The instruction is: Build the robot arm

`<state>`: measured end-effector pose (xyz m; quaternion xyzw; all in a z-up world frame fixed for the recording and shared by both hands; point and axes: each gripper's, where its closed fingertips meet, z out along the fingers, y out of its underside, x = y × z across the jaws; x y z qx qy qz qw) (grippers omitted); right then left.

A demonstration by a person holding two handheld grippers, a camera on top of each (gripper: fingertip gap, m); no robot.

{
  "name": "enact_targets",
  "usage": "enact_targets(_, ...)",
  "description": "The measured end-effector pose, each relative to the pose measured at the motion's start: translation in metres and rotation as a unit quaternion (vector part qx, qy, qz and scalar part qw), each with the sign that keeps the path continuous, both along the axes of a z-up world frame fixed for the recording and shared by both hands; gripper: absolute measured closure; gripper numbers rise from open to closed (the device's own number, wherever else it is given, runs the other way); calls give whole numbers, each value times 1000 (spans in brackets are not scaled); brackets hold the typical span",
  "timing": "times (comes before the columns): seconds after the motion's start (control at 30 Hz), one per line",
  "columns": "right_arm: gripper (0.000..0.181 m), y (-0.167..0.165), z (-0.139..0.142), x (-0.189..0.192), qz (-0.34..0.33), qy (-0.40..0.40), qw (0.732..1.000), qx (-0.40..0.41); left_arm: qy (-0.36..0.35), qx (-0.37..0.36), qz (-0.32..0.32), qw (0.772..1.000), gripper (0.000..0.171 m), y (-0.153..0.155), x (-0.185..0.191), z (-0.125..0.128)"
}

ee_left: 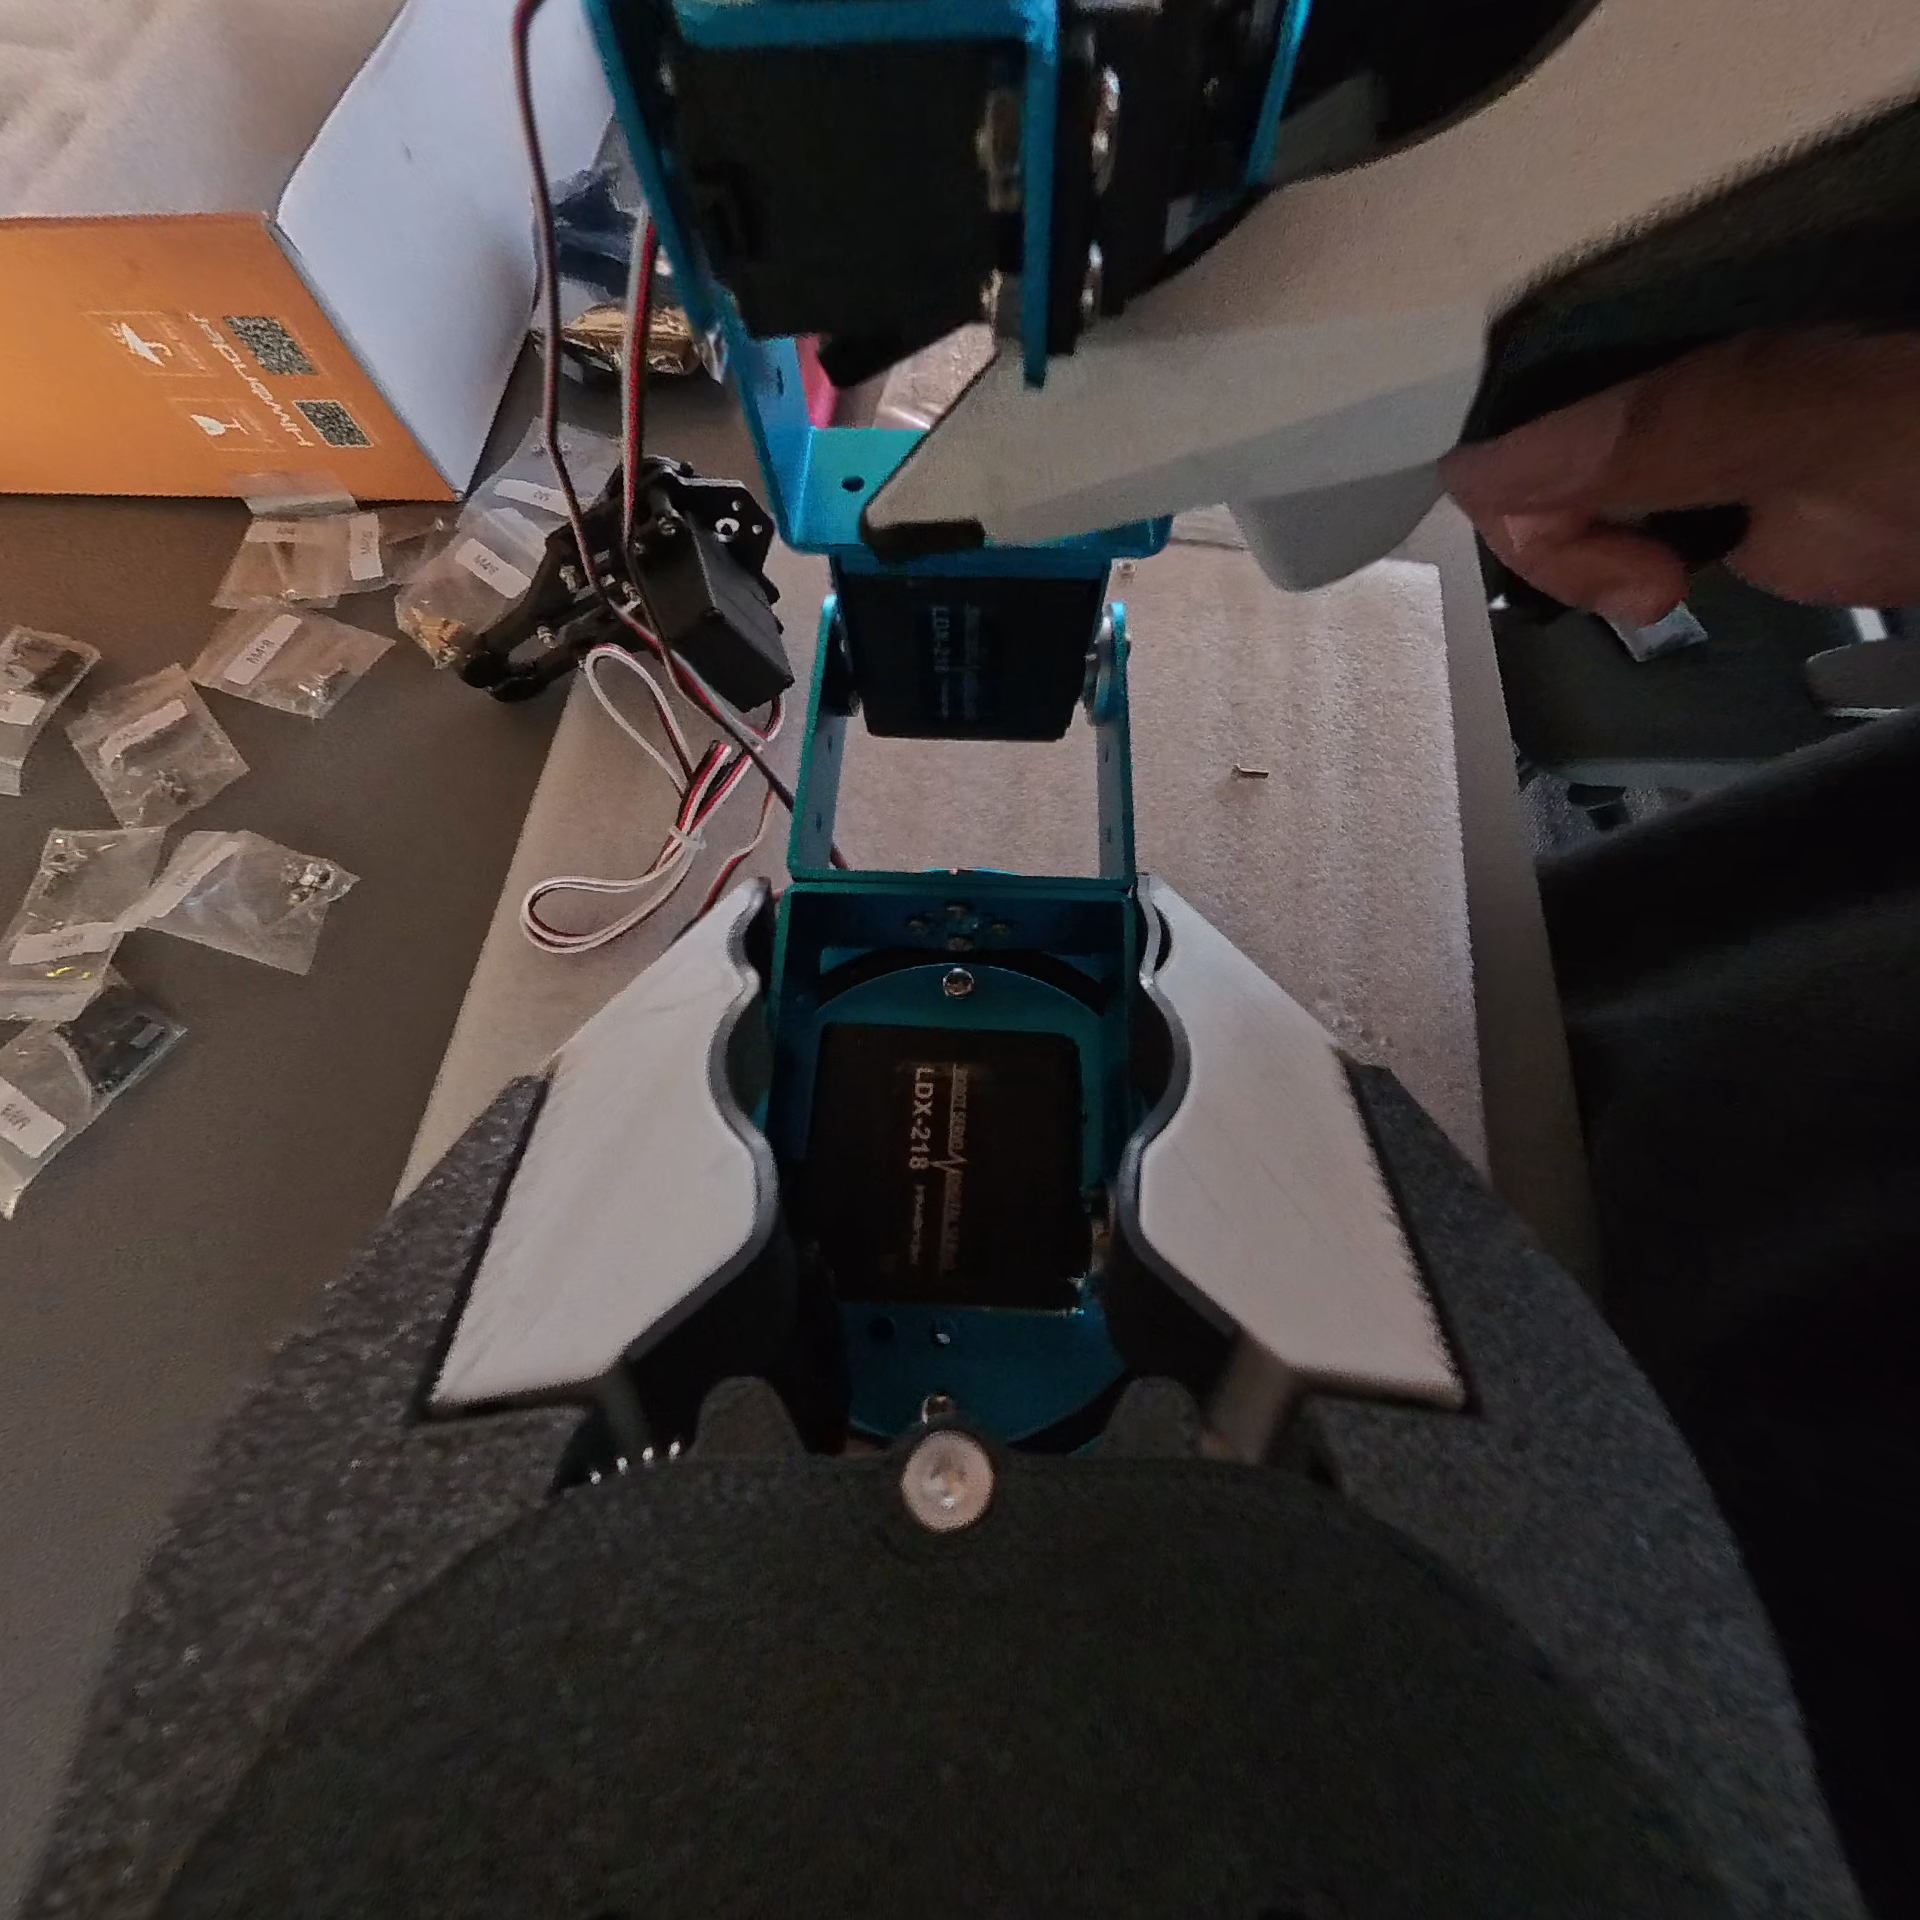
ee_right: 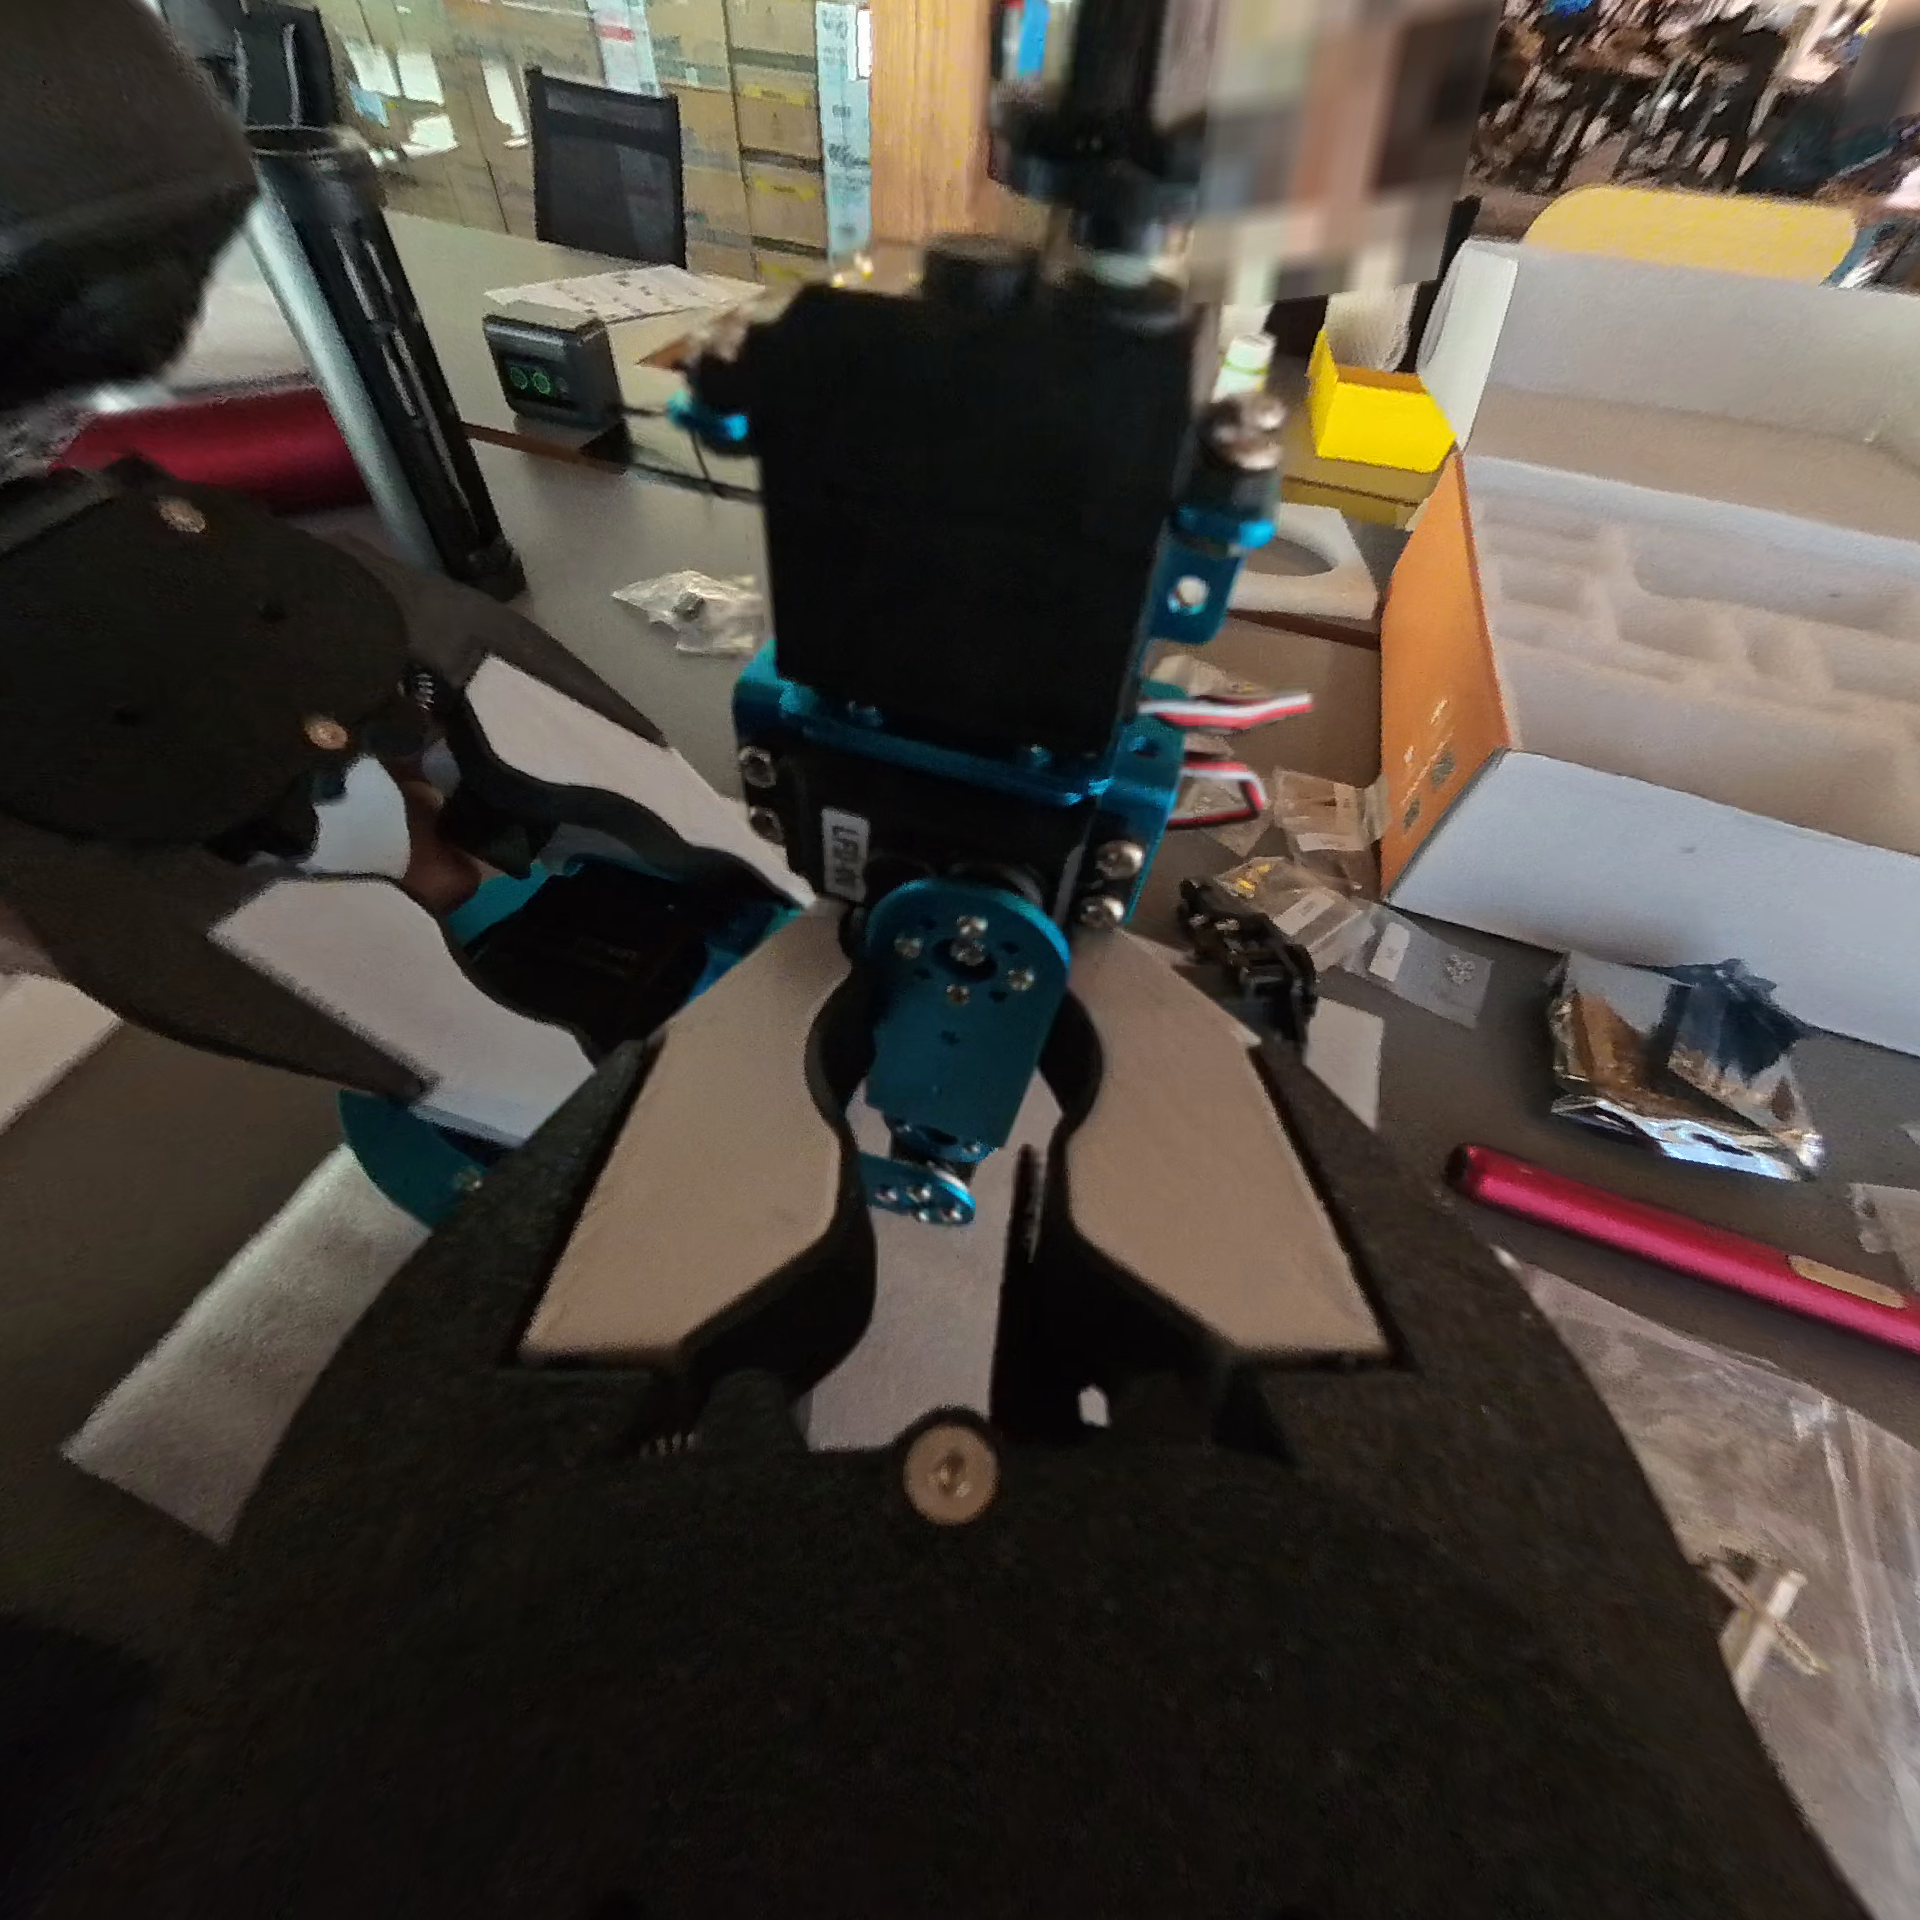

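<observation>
Two claws grip one blue-bracketed servo arm. Left wrist view: left claw (ee_left: 951, 1049) points forward, clamped on the arm's base bracket (ee_left: 951, 935) above the tabletop (ee_left: 260, 1299). Right wrist view: right claw (ee_right: 961, 1039) points level, clamped on an upper blue bracket (ee_right: 961, 1023).

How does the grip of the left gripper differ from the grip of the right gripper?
The left gripper clamps the blue base bracket low, near the foam mat; the right gripper clamps a blue joint bracket higher up. The base bracket is wide; the joint bracket is narrow. Both are shut on the same blue robot arm.
</observation>
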<state>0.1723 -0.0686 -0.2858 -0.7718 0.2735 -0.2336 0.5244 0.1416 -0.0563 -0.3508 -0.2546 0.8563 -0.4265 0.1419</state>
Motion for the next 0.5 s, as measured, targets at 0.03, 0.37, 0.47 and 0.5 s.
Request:
enact_targets(0.03, 157, -1, -3, 0, -1, -11, 1000, -14, 4, 1, -2, 1000, 104, 0, -1, -1)
enact_targets(0.37, 157, -5, -11, 2, 3, -8, 1000, -7, 13, 5, -4, 1000, 104, -1, -1, -3)
enact_targets(0.47, 157, -5, -11, 2, 8, 2, 1000, -8, 15, 11, -8, 1000, 104, -2, -1, -3)
enact_targets(0.5, 157, -5, -11, 1, 8, 6, 1000, -7, 14, 8, -8, 1000, 105, -2, -2, -3)
